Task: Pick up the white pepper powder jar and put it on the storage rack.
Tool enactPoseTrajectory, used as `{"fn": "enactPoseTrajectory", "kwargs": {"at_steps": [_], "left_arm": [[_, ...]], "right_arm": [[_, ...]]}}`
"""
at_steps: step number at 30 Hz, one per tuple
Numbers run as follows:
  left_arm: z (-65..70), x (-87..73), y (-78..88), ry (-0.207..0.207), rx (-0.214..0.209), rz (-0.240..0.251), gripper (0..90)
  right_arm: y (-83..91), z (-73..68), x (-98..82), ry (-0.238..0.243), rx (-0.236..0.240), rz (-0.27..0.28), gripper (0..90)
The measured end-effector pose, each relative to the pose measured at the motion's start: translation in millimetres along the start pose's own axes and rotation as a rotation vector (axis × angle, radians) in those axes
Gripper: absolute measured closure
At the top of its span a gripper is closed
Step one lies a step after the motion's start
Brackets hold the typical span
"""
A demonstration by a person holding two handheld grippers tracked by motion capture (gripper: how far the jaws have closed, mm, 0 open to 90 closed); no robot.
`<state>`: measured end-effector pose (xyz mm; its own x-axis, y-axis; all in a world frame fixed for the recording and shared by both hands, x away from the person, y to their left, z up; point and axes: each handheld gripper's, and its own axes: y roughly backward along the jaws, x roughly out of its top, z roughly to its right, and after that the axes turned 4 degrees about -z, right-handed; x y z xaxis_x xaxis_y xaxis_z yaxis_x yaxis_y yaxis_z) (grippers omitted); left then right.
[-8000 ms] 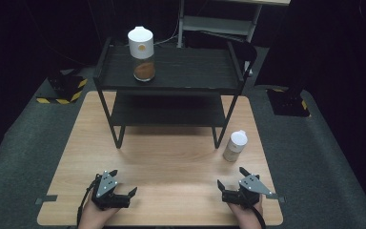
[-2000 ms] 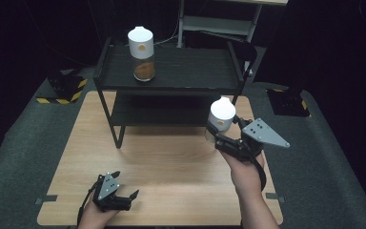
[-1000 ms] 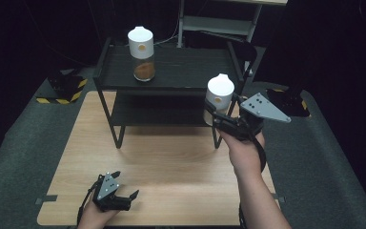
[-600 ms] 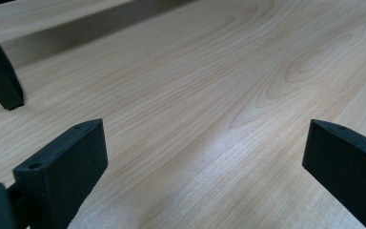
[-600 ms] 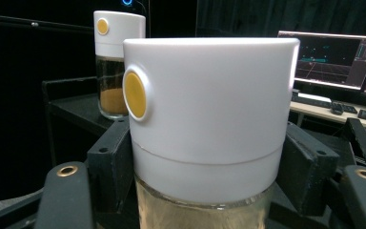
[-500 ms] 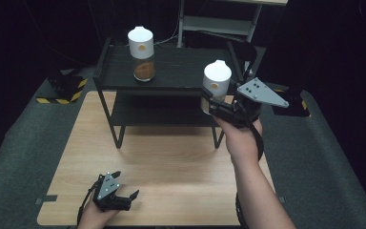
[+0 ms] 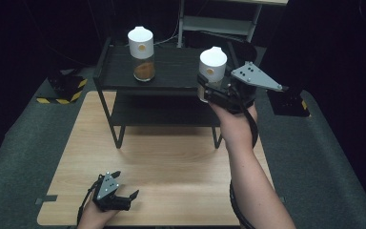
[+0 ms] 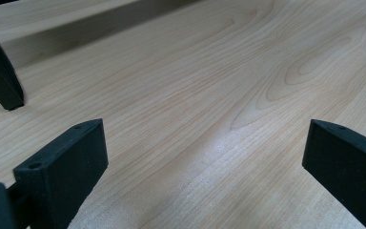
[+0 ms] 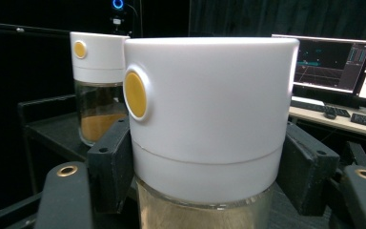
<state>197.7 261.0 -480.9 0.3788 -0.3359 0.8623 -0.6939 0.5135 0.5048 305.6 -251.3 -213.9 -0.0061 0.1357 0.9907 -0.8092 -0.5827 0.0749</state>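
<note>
The right tongs (image 7: 215, 90) are clamped on the glass body of a white-capped jar (image 7: 212, 67), just below the cap; the right gripper view confirms both pads pressed against the jar (image 9: 209, 124), which stands upright in the grip. Since one second ago the jar has travelled up and away from the person: it was then level with the right front leg of the shelf rack (image 7: 162, 86) and is now held in the air at the right front corner of the rack's top shelf, with its base roughly at shelf height. Eight seconds ago it stood on the surface (image 7: 171, 162) beside that leg. This indicates that the work in hand is to set the jar on the top shelf, and the transfer is judged to be more than half done. A second jar (image 7: 141, 52) of the same pattern, holding brown powder, stands near the left end of the top shelf, well apart from the carried one; the middle and right parts of the shelf are bare and offer room for placement. The raised rim along the shelf's right edge and front is the obstacle to watch: the base must pass above it before lowering. The left tongs (image 7: 119, 195) rest apart and hold nothing near the front left corner of the surface, unmoved over the same interval.
</note>
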Motion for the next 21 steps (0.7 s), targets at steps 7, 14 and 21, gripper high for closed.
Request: {"fn": "enactPoseTrajectory", "kwargs": {"at_steps": [7,14,21], "left_arm": [[-3.0,-2.1,0.6,0.021,-0.009,0.011,1.7],[-3.0,-2.2,0.5,0.020,-0.011,0.011,1.7],[-4.4,-2.8,0.5,0.025,-0.016,0.015,1.7]], "right_arm": [[-12.6,2.4,6.1,-0.016,-0.006,-0.004,30.5],[-29.4,2.4,10.4,-0.015,-0.010,-0.007,30.5],[-48.3,5.7,13.2,-0.033,-0.016,-0.017,30.5]]}}
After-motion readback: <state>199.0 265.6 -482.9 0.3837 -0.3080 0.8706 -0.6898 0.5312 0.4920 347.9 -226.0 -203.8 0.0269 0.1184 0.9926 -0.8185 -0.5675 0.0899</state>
